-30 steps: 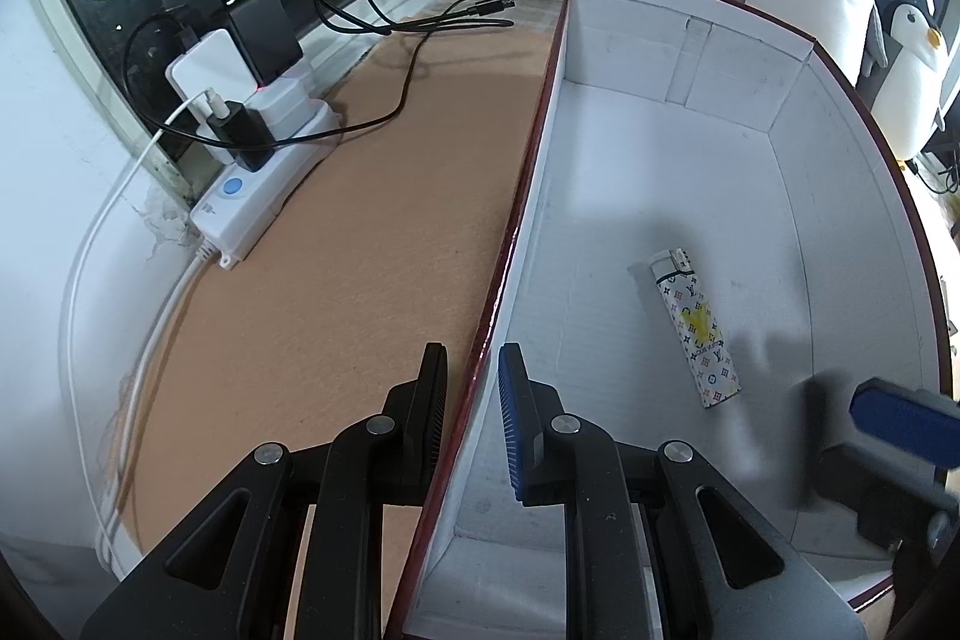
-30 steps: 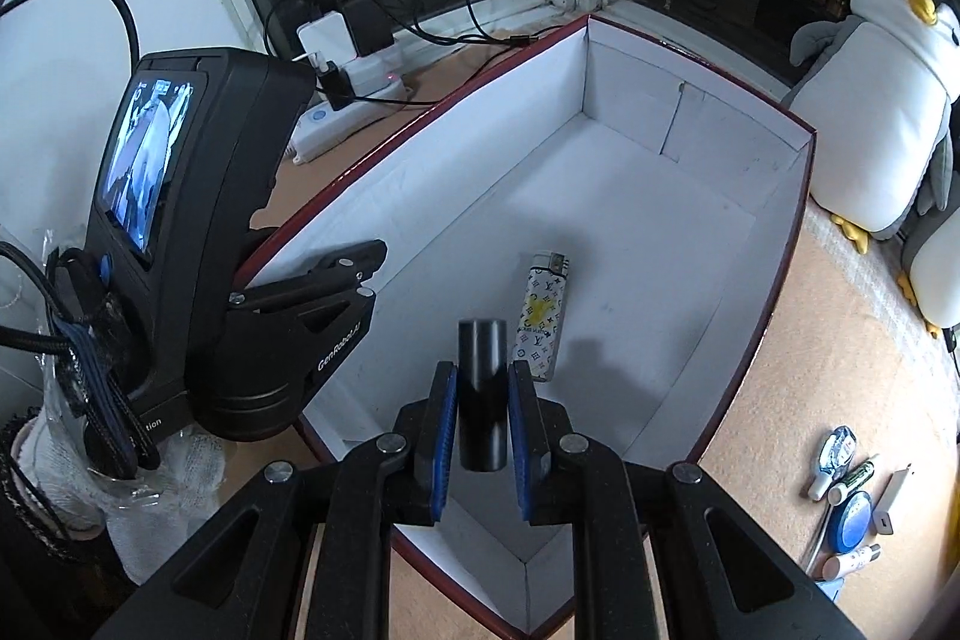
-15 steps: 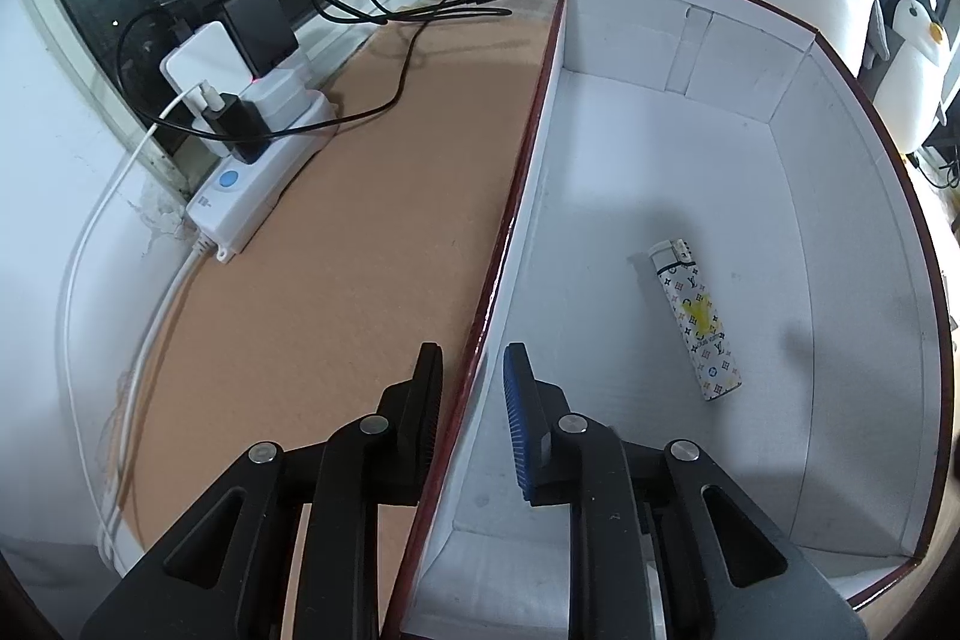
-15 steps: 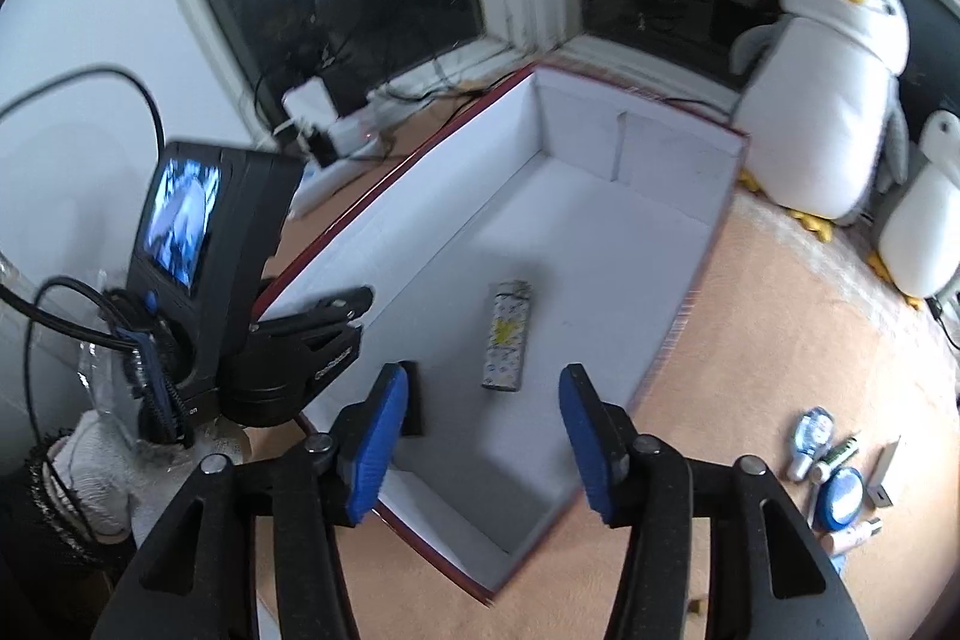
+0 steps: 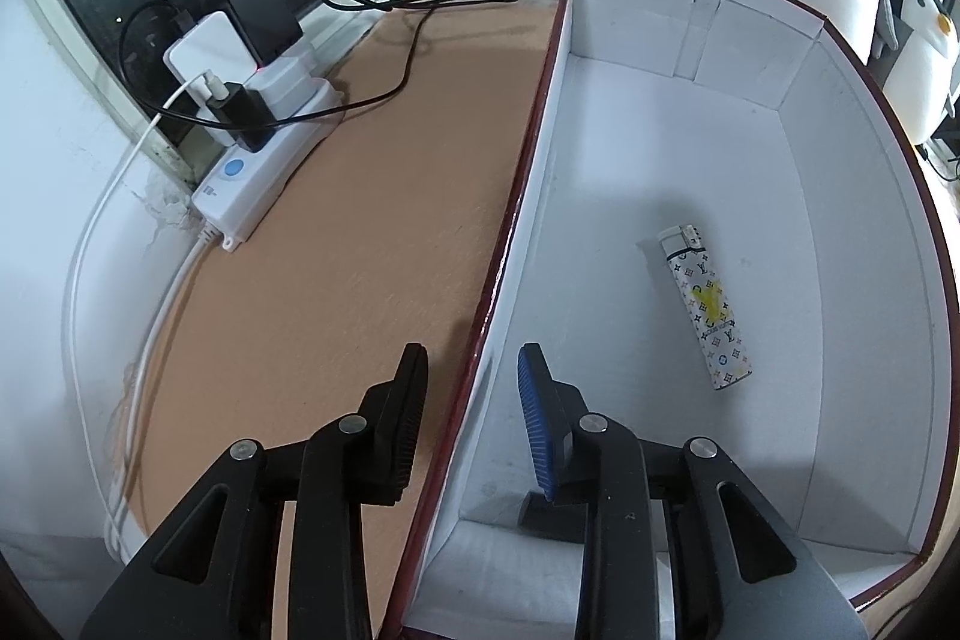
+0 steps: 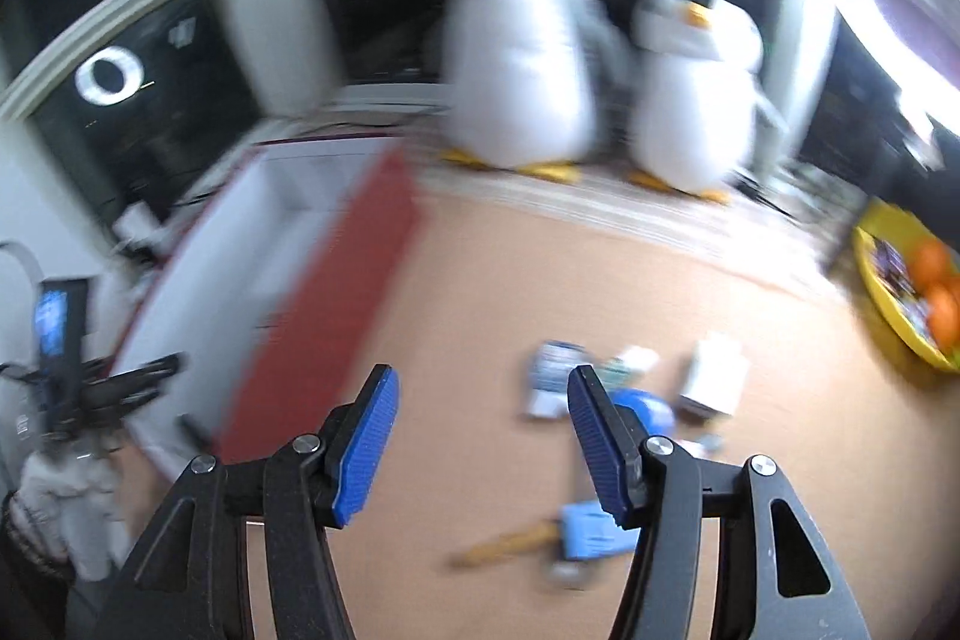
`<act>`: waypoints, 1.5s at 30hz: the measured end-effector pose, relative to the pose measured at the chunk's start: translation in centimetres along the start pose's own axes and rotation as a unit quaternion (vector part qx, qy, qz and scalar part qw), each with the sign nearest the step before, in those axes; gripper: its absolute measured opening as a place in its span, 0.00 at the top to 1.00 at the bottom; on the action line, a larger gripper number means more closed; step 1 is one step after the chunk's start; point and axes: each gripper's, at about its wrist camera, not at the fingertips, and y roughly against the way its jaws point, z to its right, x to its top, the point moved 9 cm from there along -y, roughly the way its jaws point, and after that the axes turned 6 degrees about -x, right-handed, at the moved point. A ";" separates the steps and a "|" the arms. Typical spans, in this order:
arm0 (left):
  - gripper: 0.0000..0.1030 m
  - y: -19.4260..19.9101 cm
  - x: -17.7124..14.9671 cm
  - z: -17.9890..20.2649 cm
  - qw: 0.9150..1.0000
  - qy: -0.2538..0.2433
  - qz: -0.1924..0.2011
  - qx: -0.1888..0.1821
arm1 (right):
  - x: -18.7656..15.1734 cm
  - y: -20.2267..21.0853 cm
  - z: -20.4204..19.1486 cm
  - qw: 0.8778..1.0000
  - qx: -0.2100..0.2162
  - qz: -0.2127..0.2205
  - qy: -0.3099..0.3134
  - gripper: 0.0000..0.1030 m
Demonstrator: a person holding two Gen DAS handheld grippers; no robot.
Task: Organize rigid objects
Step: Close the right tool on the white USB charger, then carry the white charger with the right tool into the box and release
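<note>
A white box with a dark red rim [image 5: 528,160] stands on the brown table. A patterned lighter [image 5: 705,307] lies on its floor, and a small black block [image 5: 549,517] lies near its close end wall. My left gripper [image 5: 474,412] straddles the box's left wall with the jaws slightly apart, not pressing it. My right gripper [image 6: 480,436] is open and empty above the table, right of the box [image 6: 282,292]. Several small blurred items [image 6: 606,388] lie on the table beyond it.
A power strip [image 5: 264,160] with plugs and cables lies left of the box by the window. Two plush penguins [image 6: 522,40] stand at the table's far edge. A yellow bowl with oranges [image 6: 912,292] sits at the right. The right wrist view is motion-blurred.
My right gripper opened, dropped the black block into the box, then swung right over the table toward the small items. My left gripper's jaws widened a little around the wall.
</note>
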 end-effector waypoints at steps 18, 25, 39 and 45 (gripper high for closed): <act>0.71 0.0 0.4 -0.5 1.000 0.006 0.001 0.025 | -1.8 -10.9 13.1 0.984 -0.059 -0.110 -0.127 0.46; 0.71 0.1 0.2 -0.6 1.000 0.008 -0.001 0.029 | -1.6 -12.4 12.9 0.984 -0.067 -0.130 -0.106 0.46; 0.71 0.6 0.1 -0.5 1.000 0.008 0.003 0.028 | -1.9 -12.6 12.8 0.985 -0.073 -0.138 -0.078 0.69; 0.71 0.8 -0.1 -0.3 1.000 0.008 0.005 0.024 | -1.4 -9.4 11.0 0.990 -0.051 -0.109 -0.072 0.69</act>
